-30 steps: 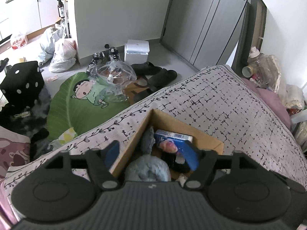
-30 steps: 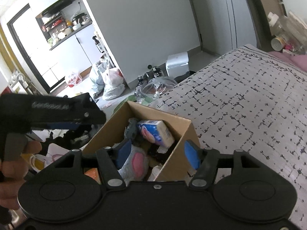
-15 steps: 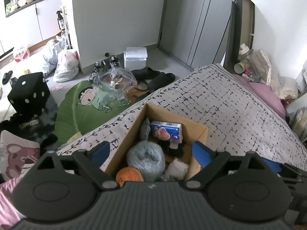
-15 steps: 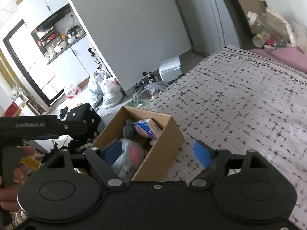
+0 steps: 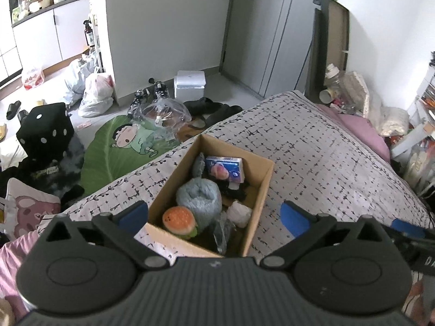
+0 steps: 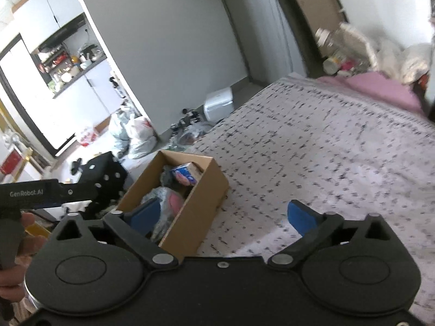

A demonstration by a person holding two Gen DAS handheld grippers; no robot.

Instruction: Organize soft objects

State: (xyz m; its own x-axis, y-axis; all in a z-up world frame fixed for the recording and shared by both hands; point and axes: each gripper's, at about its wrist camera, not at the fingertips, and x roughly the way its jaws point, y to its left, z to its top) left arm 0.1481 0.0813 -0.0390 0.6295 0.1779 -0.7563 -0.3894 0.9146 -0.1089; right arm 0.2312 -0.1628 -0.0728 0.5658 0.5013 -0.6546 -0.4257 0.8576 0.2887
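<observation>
Both my tongs gape empty: left tongs (image 5: 213, 214) above cardboard box (image 5: 261, 187) on the bed (image 5: 326, 157); right tongs (image 6: 221, 213) beside it.

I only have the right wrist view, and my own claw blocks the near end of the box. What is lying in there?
Observer: A burger toy sits in the near corner of the cardboard box, as the left wrist view shows it.
Operator: Anything beside it?
Observer: A fluffy blue roll touches it, toward the middle of the box.
Operator: Is the left claw holding anything?
Observer: No, the left claw is open and grips nothing.
</observation>
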